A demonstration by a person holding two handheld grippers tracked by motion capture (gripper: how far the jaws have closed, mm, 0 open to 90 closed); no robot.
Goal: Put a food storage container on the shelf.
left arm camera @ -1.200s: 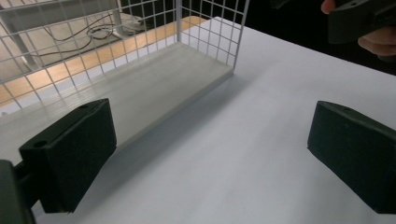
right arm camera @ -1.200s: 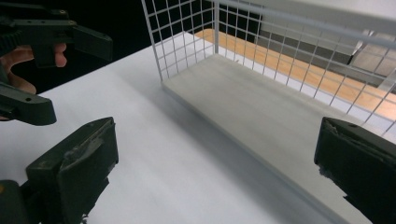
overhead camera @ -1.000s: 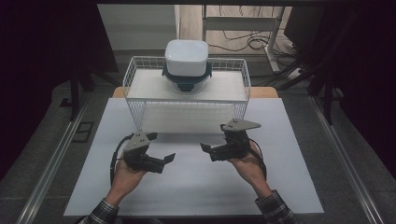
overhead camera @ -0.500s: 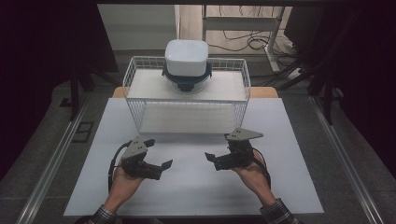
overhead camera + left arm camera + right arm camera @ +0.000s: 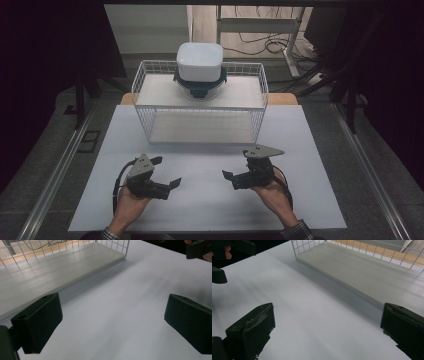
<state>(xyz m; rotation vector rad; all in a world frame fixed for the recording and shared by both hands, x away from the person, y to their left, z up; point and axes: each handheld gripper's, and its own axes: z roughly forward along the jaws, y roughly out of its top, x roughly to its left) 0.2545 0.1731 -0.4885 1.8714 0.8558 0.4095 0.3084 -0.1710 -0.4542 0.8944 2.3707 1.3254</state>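
Observation:
My left gripper (image 5: 166,172) is held low over the white tabletop (image 5: 205,200) at the front left, jaws wide apart and empty. My right gripper (image 5: 236,166) mirrors it at the front right, also open and empty, with its tips pointing at the left one. In the left gripper view my left gripper (image 5: 112,322) spans bare table, and the right gripper's jaw (image 5: 198,248) shows at the top right. In the right gripper view my right gripper (image 5: 327,327) is equally wide, with the left gripper's jaw (image 5: 218,275) at the top left.
A white wire basket (image 5: 200,127) with a pale board floor stands at the middle back of the table. A white lidded container with a dark base (image 5: 199,67) sits at its far side. The basket's near corner (image 5: 125,250) appears in both gripper views.
Both hands have drawn back from the basket toward the near table edge, the left one more. Both grippers stay open and empty.

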